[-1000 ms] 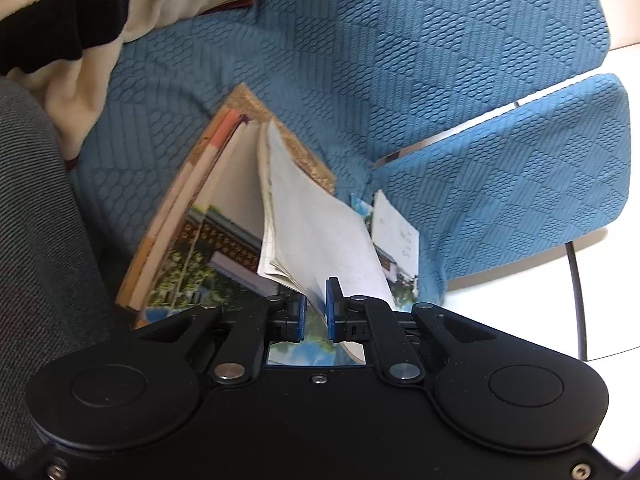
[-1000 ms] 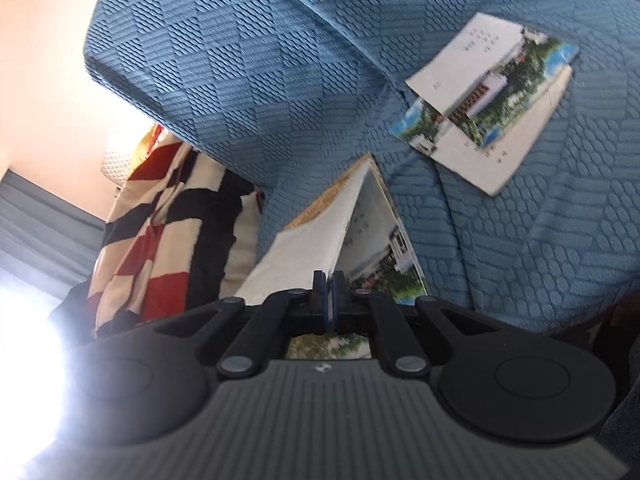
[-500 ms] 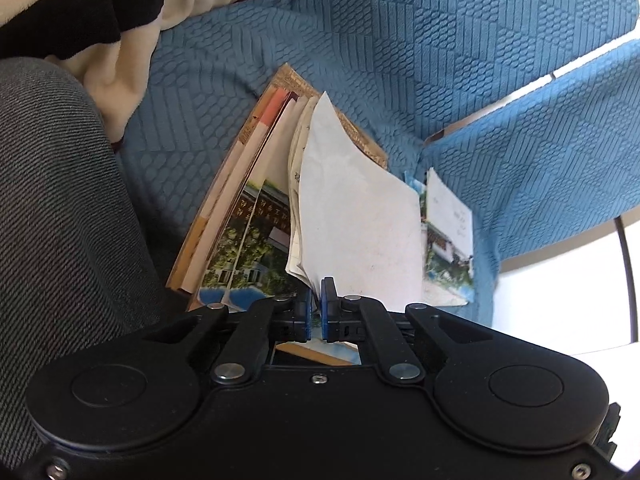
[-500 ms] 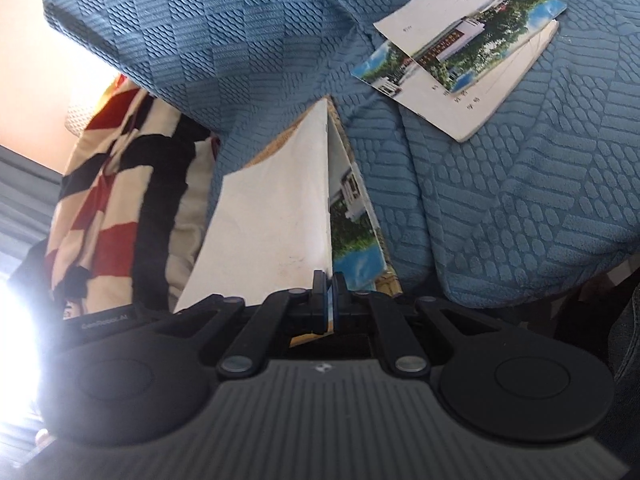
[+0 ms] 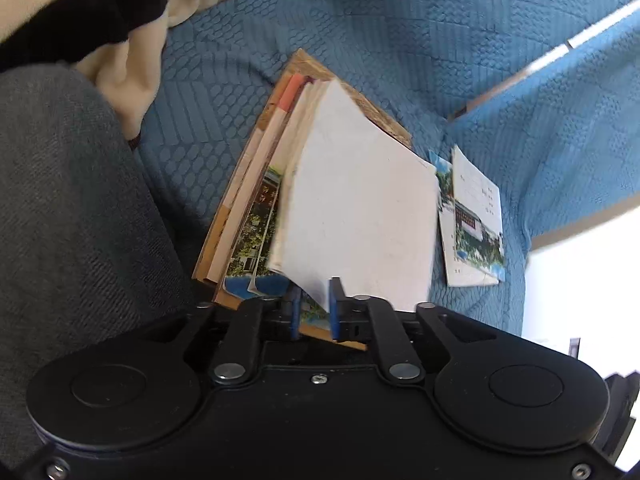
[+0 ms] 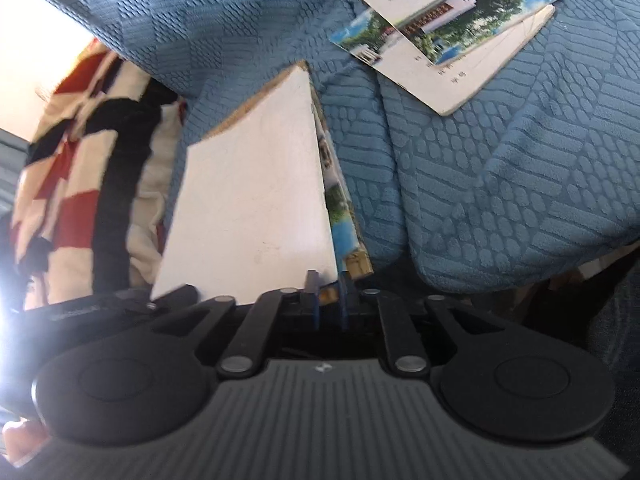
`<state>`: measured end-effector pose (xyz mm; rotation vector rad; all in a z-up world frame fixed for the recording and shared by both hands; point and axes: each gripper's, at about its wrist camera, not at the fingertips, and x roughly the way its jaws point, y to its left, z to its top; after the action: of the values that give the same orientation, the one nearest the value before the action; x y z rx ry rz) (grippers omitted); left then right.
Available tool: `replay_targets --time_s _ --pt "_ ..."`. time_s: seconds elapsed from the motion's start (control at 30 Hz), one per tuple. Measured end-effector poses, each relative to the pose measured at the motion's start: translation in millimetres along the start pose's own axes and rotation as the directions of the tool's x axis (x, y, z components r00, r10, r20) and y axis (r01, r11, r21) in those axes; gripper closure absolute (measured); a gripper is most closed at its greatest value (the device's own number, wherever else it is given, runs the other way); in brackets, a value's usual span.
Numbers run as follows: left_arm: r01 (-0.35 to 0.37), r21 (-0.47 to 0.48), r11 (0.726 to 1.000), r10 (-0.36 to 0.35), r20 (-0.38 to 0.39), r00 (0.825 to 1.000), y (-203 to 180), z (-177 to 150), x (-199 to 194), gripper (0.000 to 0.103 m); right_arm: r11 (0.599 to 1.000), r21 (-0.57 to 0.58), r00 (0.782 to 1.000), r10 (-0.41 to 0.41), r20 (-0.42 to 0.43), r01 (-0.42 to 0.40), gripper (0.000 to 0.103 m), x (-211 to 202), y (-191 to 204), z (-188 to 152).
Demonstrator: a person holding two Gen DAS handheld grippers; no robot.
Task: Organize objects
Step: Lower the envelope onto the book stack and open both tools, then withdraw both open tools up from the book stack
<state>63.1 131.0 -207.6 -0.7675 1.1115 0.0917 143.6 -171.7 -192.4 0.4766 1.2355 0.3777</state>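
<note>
Left gripper [image 5: 314,304]: the fingers stood a narrow gap apart. The lower corner of the white sheet [image 5: 360,208] passed between them. Whether the pads pressed the paper could not be told from this view.

Right gripper [image 6: 329,300]: the fingers were slightly parted, at the near edge of the same sheet. No firm contact with the paper was visible.

White sheet: a loose, blank-faced page, raised at an angle over the booklet stack [image 5: 248,216]. Its near edge was at both grippers. Its far corner pointed toward the sofa back.

Booklet stack: several thin booklets with printed photo covers, lying flat on the blue sofa cover [image 5: 400,32], directly under the sheet.

Postcards [image 6: 444,36]: a small overlapping group, beyond the stack in the right wrist view, well apart from it and flat on the cover.

Striped blanket [image 6: 80,152]: heaped beside the stack, on the side away from the postcards.

Judged step: laying the sheet down onto the stack, or freeing it.

Risk 1: with both pairs of fingers this loose, the sheet could slip out and land crooked or slide off the stack.

Risk 2: if the fingers closed on the corner alone, the thin paper could crease or tear.

Risk 3: the soft, uneven cover could let the stack shift under any push.
</note>
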Motion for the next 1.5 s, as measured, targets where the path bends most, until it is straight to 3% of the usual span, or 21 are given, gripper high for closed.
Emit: replay_targets --time_s 0.07,0.2,0.5,0.7,1.03,1.5 --pt "-0.010 0.030 0.999 0.010 0.003 1.000 -2 -1 -7 0.086 1.000 -0.024 1.000 -0.006 -0.005 0.006 0.087 -4 3 0" --pt "-0.030 0.056 0.998 0.028 0.038 0.999 -5 -2 -24 0.085 0.998 -0.055 0.999 -0.027 0.024 0.028 0.065 -18 10 2" --pt "-0.030 0.172 0.985 0.005 0.144 0.990 -42 0 -68 0.079 0.983 -0.181 0.985 0.016 0.172 0.015 0.065 -67 43 11" --pt "0.009 0.235 0.972 -0.046 0.152 0.987 -71 0 -85 0.079 0.968 -0.244 0.954 0.027 0.299 0.049 0.064 -105 58 10" --pt "0.027 0.305 0.952 -0.089 0.190 0.978 -99 -11 -102 0.073 0.941 -0.314 0.904 0.021 0.427 0.127 0.065 -151 64 -1" --pt "0.017 0.399 0.917 -0.097 0.183 0.978 -132 -31 -91 0.068 0.935 -0.285 0.884 -0.061 0.463 0.213 0.065 -166 36 -8"
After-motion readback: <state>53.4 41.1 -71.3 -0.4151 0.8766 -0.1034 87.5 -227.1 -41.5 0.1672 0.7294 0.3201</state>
